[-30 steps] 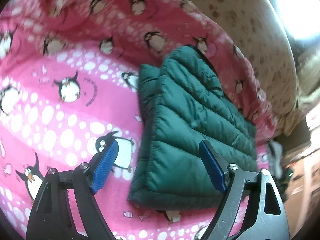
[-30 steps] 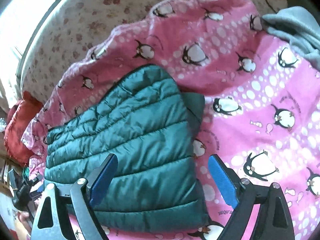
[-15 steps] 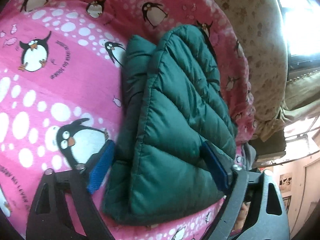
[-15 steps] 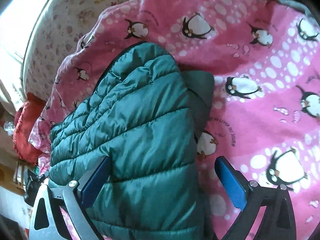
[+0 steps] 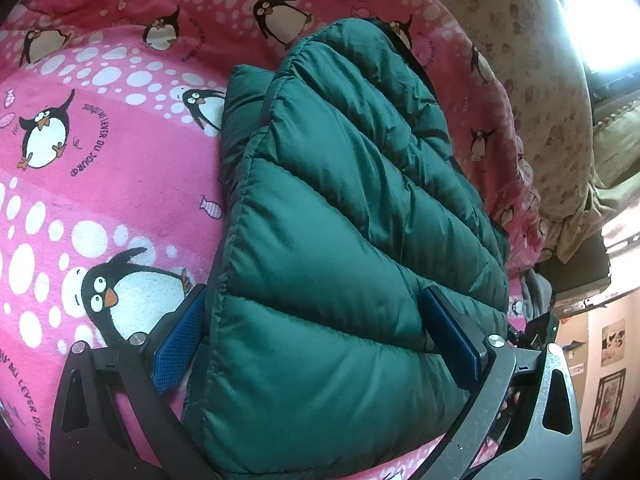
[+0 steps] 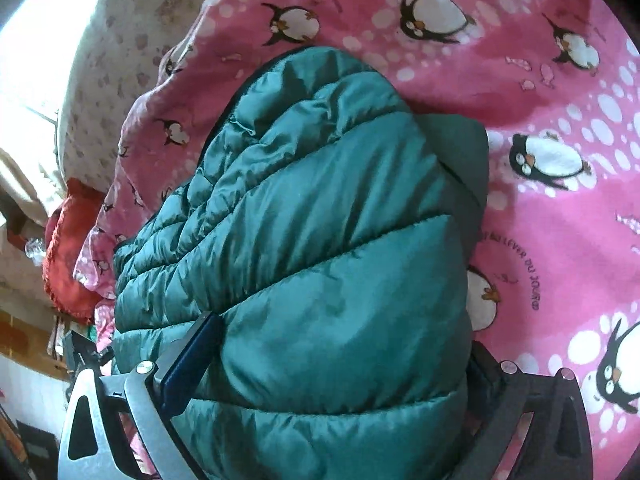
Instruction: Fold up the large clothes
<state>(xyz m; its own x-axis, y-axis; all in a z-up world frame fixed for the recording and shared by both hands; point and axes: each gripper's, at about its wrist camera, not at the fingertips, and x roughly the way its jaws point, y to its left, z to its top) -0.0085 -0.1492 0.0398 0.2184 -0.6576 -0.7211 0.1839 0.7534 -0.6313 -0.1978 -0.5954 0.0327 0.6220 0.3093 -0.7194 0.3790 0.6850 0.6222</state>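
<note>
Pink penguin blanket [image 5: 120, 184] bears folded green puffer jacket [image 5: 344, 240].

A pink penguin-print blanket [image 5: 120, 184] overlies a beige flowered sheet [image 5: 532, 80]; a red cloth [image 6: 66, 256] lies beside it.

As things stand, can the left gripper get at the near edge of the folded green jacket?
Probably yes. The left gripper already straddles the green jacket's near edge, its fingers having just opened wide, one beside the left fold, one sunk into the quilted top. Nothing lies between them but the jacket, on the pink penguin blanket.
</note>
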